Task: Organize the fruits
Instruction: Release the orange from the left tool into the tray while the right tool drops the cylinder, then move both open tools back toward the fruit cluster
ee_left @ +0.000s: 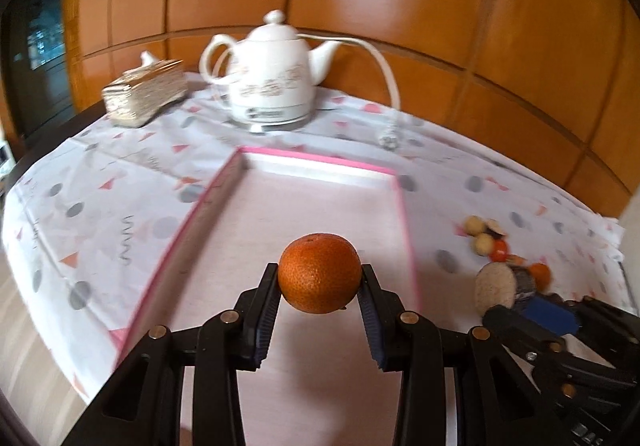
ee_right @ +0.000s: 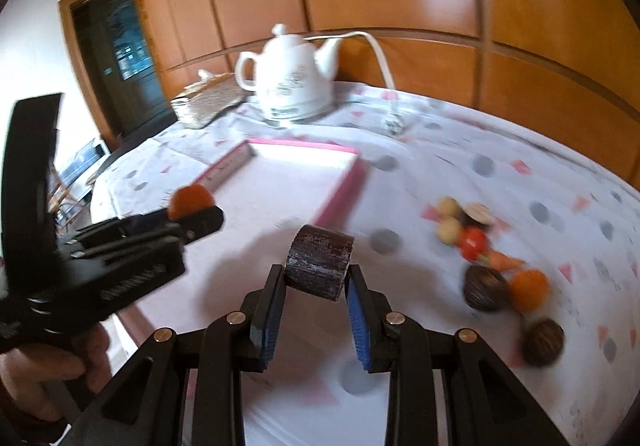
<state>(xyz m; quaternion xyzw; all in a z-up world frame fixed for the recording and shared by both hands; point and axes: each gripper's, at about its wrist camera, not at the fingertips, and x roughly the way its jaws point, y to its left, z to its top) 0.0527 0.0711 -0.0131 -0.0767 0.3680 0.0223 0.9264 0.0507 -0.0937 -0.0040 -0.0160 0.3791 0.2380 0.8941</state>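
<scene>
Over the pink tray (ee_left: 320, 166), the left claw (ee_left: 320, 278) is gripping a firm, round tangerine (ee_left: 319, 272) at its sides, while the right claw (ee_right: 316, 278) is holding a stiff dark fruit slice (ee_right: 320, 262).

Right gripper (ee_right: 316, 278) fingers clamp dark cylinder (ee_right: 319, 263) above pink tray (ee_right: 340, 194).

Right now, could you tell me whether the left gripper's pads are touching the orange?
Touching. The left wrist view shows the left gripper with both pads pressed against the sides of the orange, holding it above the pink tray.

Two close wrist views angled down, both toward tray (ee_left: 312, 164) and kettle (ee_right: 294, 82).
</scene>
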